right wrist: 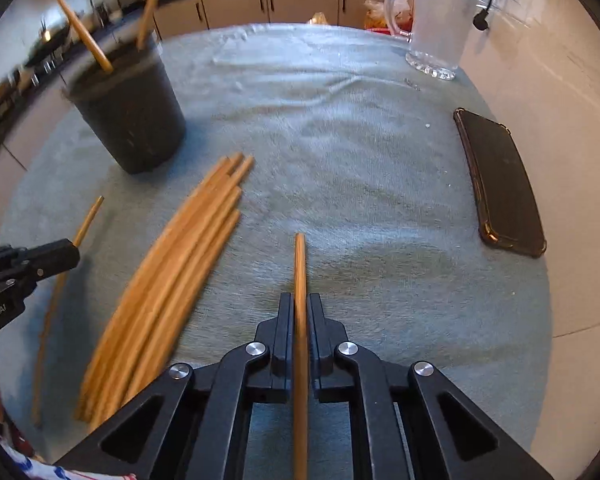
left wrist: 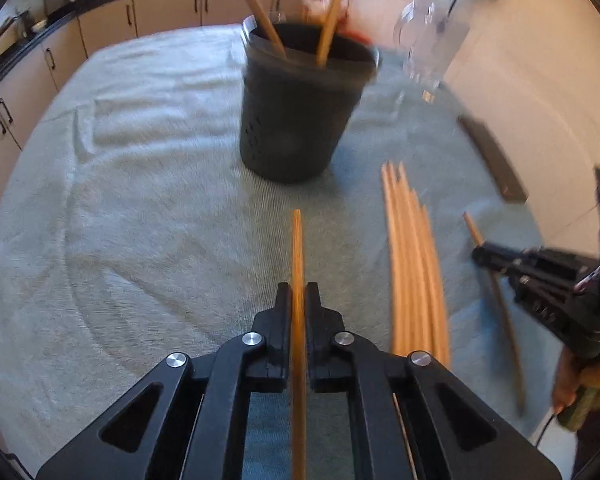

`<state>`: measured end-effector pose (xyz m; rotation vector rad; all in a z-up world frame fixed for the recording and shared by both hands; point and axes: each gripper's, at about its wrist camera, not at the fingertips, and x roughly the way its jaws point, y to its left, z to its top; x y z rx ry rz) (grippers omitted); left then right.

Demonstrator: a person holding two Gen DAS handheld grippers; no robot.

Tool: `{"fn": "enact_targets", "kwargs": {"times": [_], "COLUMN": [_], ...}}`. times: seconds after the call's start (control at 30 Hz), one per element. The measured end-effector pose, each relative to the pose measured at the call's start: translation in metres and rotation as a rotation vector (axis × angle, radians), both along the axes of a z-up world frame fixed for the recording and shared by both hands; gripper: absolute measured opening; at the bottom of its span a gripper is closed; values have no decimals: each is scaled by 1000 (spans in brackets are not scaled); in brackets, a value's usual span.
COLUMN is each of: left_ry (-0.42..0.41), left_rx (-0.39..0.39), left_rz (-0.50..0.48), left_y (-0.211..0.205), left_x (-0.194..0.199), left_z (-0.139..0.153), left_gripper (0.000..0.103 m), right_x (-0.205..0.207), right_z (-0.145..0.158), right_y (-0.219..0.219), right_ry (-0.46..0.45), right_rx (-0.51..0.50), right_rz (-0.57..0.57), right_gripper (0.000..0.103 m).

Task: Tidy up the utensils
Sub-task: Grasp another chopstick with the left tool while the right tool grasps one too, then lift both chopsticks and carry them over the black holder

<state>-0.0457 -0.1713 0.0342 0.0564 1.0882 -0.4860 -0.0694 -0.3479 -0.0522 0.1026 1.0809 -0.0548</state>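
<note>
Left gripper (left wrist: 298, 300): clamped on one chopstick (left wrist: 297, 248), its length running straight ahead.
Right gripper (right wrist: 300, 310): clamped on another chopstick (right wrist: 300, 264).
Holder (left wrist: 300, 108): upper centre in the left view, dead ahead; upper left in the right view.
Nearer: left, likely.
Pile (right wrist: 172, 280): between both grippers.

Bright daylight fills both fisheye views, whose edges curve hard into black corners. Motion blur smears the dark holder (left wrist: 300, 112) and glass mug (left wrist: 428, 40) in the left view. Soft shadows lie on the towel (right wrist: 340, 160); the phone (right wrist: 500, 184) stays sharp.
</note>
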Motion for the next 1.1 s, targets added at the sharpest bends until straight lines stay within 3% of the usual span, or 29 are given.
{"fn": "enact_targets", "kwargs": {"times": [0.13,0.23,0.4,0.57,0.8,1.1], "left_ry": [-77,-166,-304,-420,-442,-415], "left_rx": [-92,-124,-159,-153,-171,-228], "left_rz": [17,14,2,-4,-16,-1], "left_y": [19,28,46,45,58,78], "left_x": [-18,-39,-79,-110,-137,-144], "left_z": [36,63,96,108,116,127], "left_gripper": [6,6,6,6,6,6], "right_x": [-21,-46,-87,-115,-141,-150], "right_z": [28,57,92,109,122,132], "right_y": [1,8,18,26,42,45], "right_ry": [-111,-230,-368,-436,-493,-544], "right_rx": [30,-1,18,37,25,43], "right_rz": [-16,-12,-9,1,27,30], "right_gripper": [6,6,6,6,6,6]}}
